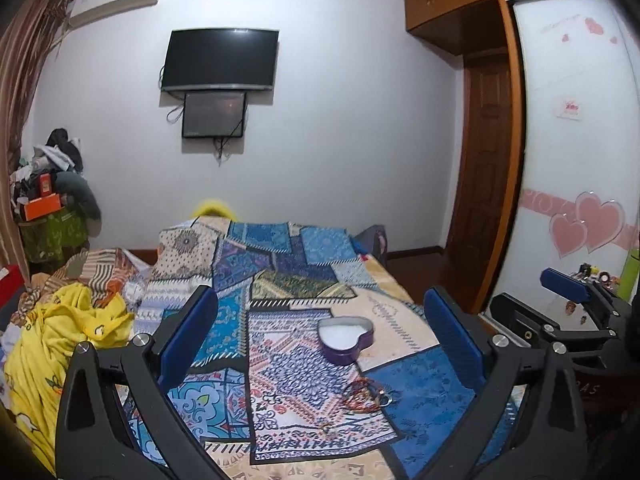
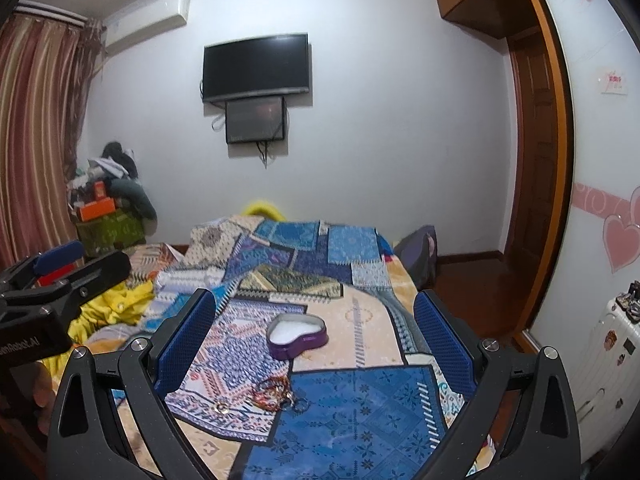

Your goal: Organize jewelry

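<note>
Since the heart-shaped box [image 2: 297, 335] sits open on the bed [image 2: 360, 412] with nothing but white lining showing, we'd say we're right at the start — nothing sorted yet. The jewelry pile [image 2: 276, 392], a tangle of beaded bracelets with what look like metal rings beside it, lies loose on the patchwork blanket, near the box on our side of it, and all of it seems left to move. One small ring [image 2: 221, 409] lies just apart from the heap. Our left gripper [image 1: 320, 344] and right gripper [image 2: 316, 344] both hover above the bed, jaws spread wide, holding nothing. Room-wise: a bedroom with a dark TV [image 2: 256, 66] on the white wall, striped curtains [image 2: 36, 128] to the left — and a yellow garment [image 1: 60, 344] crumpled on the bed's left.
</note>
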`<state>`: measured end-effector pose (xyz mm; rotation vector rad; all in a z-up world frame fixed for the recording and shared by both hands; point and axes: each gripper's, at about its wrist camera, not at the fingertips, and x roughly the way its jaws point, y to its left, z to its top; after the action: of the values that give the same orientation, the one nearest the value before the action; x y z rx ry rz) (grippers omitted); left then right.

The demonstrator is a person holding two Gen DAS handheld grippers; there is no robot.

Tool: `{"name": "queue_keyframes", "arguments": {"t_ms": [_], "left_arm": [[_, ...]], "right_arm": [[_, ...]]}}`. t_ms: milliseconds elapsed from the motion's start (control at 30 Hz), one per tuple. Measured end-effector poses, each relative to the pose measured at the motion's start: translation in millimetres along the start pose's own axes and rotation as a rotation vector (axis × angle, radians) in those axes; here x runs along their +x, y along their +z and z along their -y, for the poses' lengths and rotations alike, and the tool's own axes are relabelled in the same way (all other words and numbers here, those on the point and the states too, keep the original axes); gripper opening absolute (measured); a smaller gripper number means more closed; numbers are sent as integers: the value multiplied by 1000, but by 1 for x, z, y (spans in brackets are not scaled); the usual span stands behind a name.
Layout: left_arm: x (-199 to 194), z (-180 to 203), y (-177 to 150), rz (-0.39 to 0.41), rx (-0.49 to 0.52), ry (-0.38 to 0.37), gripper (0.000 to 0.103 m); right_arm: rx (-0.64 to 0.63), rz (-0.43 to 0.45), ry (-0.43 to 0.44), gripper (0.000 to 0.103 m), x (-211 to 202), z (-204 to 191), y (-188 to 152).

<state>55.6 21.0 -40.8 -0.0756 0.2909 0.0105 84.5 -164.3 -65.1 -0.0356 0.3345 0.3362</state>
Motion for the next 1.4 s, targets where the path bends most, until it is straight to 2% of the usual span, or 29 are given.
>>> {"name": "queue_keyframes", "arguments": {"t_ms": [100,233,300,367,500,600,733,867,1000,1233,1400], "left_arm": [[19,-9,-8,-54,-3,4,101],[44,-17,-20,-142,-1,-2,87],[58,-22,-30,-197,1,-1,84],[71,-25,-40,-257,-2,-4,78],[99,-31,-66,-398,-34,-40,69],[112,-34,-82,-488,-48,-68,59],[122,-32,-100,-567,-54,-106,43],[126,-23,-110,-603,-24,-126,33],[122,-23,-112,-604,-1,-119,32],[113,-38,-110,-590,-29,-108,28],[103,-44,-110,-577,-24,-103,27]], "right_arm": [[-4,-53,-16,99,17,4,-8],[-12,-133,-33,99,35,9,-21],[-13,-163,-30,99,43,11,-25],[-10,-195,-16,98,48,13,-29],[-9,-269,23,88,63,16,-42],[-5,-316,52,79,70,19,-50],[2,-372,86,70,79,22,-59],[0,-417,127,59,89,17,-65],[-5,-447,213,51,91,9,-67],[-71,-500,364,38,100,-31,-76],[-89,-563,415,29,113,-49,-87]]}}
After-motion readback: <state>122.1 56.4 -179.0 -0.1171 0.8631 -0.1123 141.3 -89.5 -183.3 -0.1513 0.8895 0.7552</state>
